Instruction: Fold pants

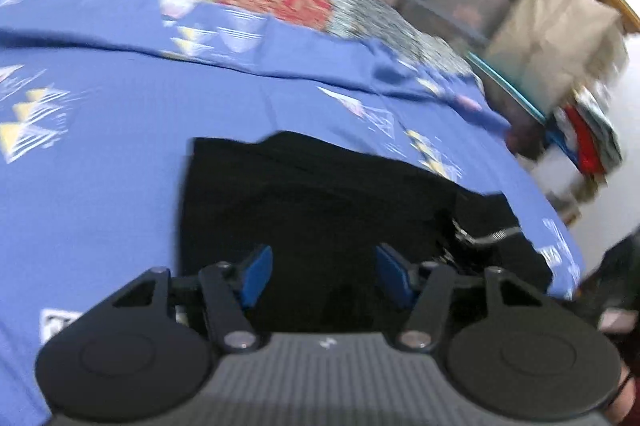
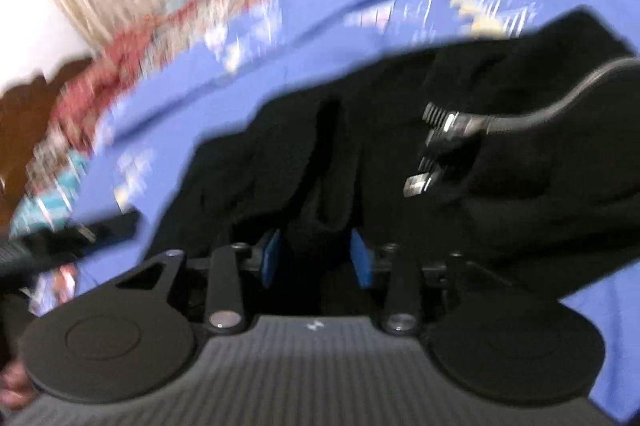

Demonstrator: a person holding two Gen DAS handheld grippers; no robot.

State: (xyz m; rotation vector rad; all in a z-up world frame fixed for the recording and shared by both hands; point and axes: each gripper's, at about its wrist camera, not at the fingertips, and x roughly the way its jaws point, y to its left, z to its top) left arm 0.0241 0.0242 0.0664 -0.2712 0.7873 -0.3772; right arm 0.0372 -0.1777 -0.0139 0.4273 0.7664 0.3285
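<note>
The black pants (image 1: 312, 194) lie on the blue patterned bedsheet (image 1: 100, 98), bunched into a compact dark shape whose far edge looks squared, so at least one fold seems made; the near part is rumpled, so tidying likely remains. The left gripper (image 1: 324, 276) hangs over the pants' near edge, its fingers apart with nothing pinched. The right gripper (image 2: 316, 258) has fingers part open with a ridge of pants between them; whether they press it is unclear through blur.
</note>
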